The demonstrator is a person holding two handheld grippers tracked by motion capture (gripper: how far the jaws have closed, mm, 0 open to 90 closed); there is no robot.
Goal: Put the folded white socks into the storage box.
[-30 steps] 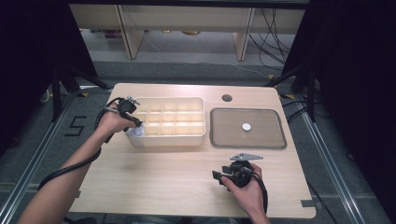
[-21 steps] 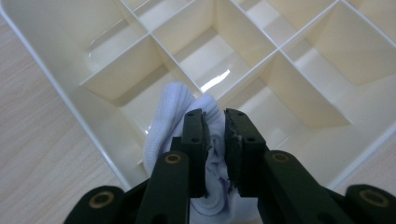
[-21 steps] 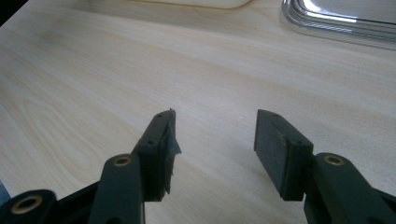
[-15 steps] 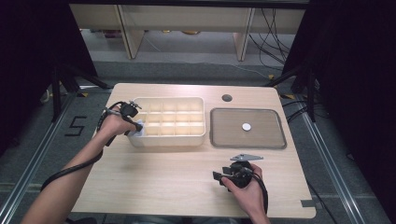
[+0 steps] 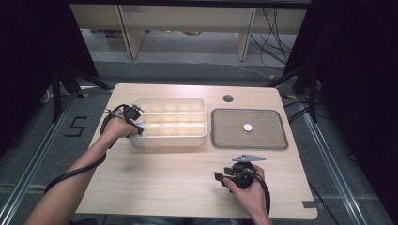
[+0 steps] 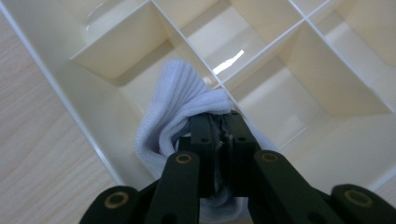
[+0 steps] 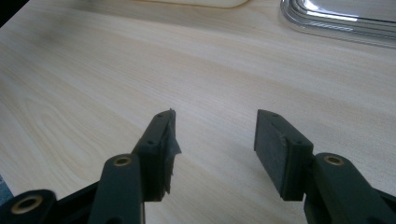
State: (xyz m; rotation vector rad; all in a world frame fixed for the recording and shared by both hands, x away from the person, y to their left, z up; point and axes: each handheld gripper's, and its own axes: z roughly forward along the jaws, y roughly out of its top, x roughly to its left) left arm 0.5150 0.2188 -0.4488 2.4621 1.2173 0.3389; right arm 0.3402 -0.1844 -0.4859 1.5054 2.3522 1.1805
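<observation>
While pinching sock, left gripper crowds organizer wall.

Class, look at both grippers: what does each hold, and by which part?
The left gripper pinches a white ribbed sock at a bunched fold, over the divided tray. The right gripper holds nothing; its jaws stand open.

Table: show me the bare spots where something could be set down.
The widest free patch is the front of the table, between the divided box and the near edge, left of the right gripper. The tray is bare apart from one white disc. It is crowded at the box's left end, where the left gripper pinches a white cloth.
</observation>
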